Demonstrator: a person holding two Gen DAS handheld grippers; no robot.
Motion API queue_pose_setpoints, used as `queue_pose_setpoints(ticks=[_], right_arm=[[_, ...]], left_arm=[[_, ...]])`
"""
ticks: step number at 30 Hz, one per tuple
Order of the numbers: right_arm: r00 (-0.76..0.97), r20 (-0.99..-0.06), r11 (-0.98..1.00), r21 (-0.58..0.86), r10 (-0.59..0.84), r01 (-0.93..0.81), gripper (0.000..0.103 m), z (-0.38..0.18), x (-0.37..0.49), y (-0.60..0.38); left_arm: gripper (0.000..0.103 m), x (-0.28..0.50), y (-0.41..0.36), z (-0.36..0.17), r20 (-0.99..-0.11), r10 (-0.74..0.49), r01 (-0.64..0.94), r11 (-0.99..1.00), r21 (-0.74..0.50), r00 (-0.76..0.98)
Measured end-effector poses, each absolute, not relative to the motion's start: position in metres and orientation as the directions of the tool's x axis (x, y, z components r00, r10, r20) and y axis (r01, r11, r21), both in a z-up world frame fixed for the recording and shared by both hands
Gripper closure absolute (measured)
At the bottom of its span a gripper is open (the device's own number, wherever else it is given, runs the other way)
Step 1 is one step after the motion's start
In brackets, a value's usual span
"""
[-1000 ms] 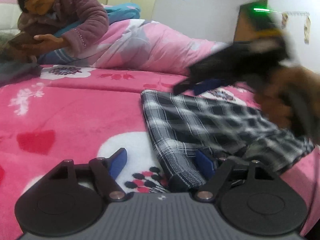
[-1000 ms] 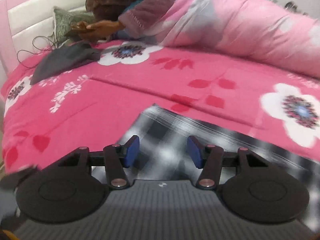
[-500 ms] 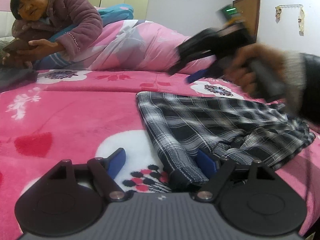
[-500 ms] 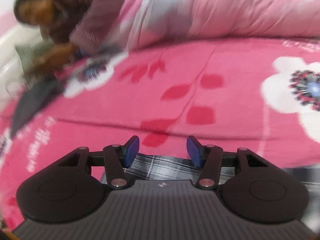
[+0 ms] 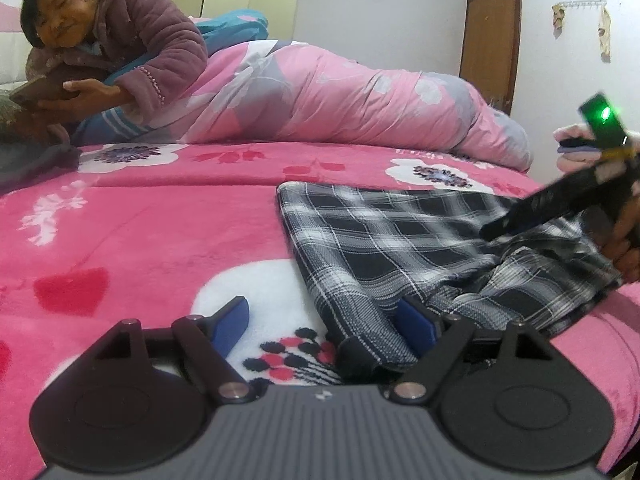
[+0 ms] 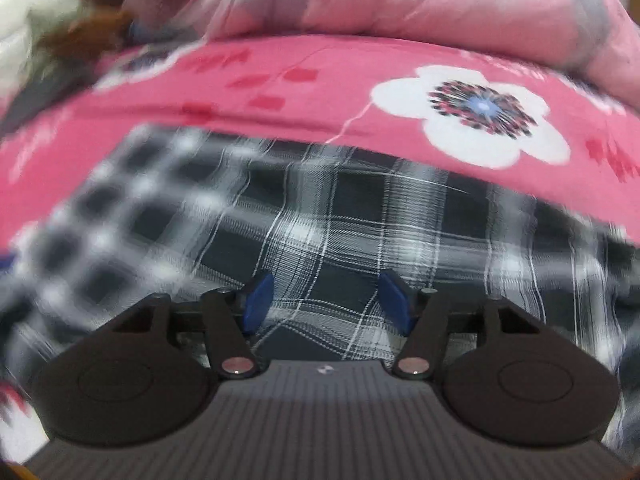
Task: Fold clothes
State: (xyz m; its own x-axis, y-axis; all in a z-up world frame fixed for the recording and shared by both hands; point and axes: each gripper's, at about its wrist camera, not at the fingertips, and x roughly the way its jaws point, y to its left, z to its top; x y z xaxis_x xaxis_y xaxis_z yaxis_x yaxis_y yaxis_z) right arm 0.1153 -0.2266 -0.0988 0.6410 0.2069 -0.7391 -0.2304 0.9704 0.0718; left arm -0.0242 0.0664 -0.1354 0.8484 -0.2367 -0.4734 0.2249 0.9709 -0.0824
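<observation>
A black-and-white plaid garment (image 5: 380, 240) lies folded on the pink flowered bedspread (image 5: 160, 232). My left gripper (image 5: 324, 326) sits low at its near corner. Its jaws are opening, and the folded corner lies between them, beside the right pad (image 5: 416, 326), unclamped. In the left wrist view my right gripper (image 5: 496, 230), held by a hand, reaches in from the right above the garment's right side. In the right wrist view my right gripper (image 6: 326, 304) hovers over the plaid garment (image 6: 360, 216) with its jaws opening and nothing gripped. That view is blurred.
A person (image 5: 132, 40) in a purple robe lies at the bed's far left holding a phone. A pink quilt (image 5: 340, 96) is bunched along the back. A dark grey cloth (image 5: 28, 164) lies at the left edge. A brown door (image 5: 490, 40) stands behind right.
My right gripper swung from above the garment's far edge to its right side and came lower. The left gripper stayed put while its jaws widened a little.
</observation>
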Motion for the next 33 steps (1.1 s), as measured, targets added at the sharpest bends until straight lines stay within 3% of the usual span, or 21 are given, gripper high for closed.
queue_pose_setpoints(ticks=[4,10,13,16,24,33], right_arm=[[0.719,-0.662,0.971,0.06,0.212,-0.231,0.045,-0.07,0.09,-0.232],[0.776,-0.545,0.946,0.117,0.316,-0.303,0.044,-0.057,0.038,-0.244],[0.759,-0.496,0.9,0.127,0.421,-0.416,0.044,-0.06,0.014,-0.23],[0.734,-0.447,0.831,0.039,0.511,-0.555,0.042,-0.063,-0.013,-0.195],[0.622,-0.448,0.667,-0.072,0.643,-0.741,0.041,-0.076,-0.039,-0.113],[0.662,-0.502,0.649,-0.233,0.557,-0.724,0.039,-0.1,-0.045,-0.078]], left_arm=[[0.018,-0.023,0.062,-0.124,-0.514,-0.19,0.194,0.98,-0.047,0.836],[0.018,-0.012,0.073,-0.1,-0.601,-0.189,0.118,0.981,-0.157,0.777],[0.018,-0.001,0.082,-0.089,-0.647,-0.147,0.039,0.983,-0.178,0.748],[0.018,0.013,0.081,-0.081,-0.695,-0.06,-0.03,0.993,-0.116,0.716],[0.012,0.039,0.057,-0.08,-0.772,0.023,-0.044,0.999,-0.007,0.636],[0.01,0.044,0.045,-0.088,-0.789,0.049,-0.022,0.999,0.045,0.613]])
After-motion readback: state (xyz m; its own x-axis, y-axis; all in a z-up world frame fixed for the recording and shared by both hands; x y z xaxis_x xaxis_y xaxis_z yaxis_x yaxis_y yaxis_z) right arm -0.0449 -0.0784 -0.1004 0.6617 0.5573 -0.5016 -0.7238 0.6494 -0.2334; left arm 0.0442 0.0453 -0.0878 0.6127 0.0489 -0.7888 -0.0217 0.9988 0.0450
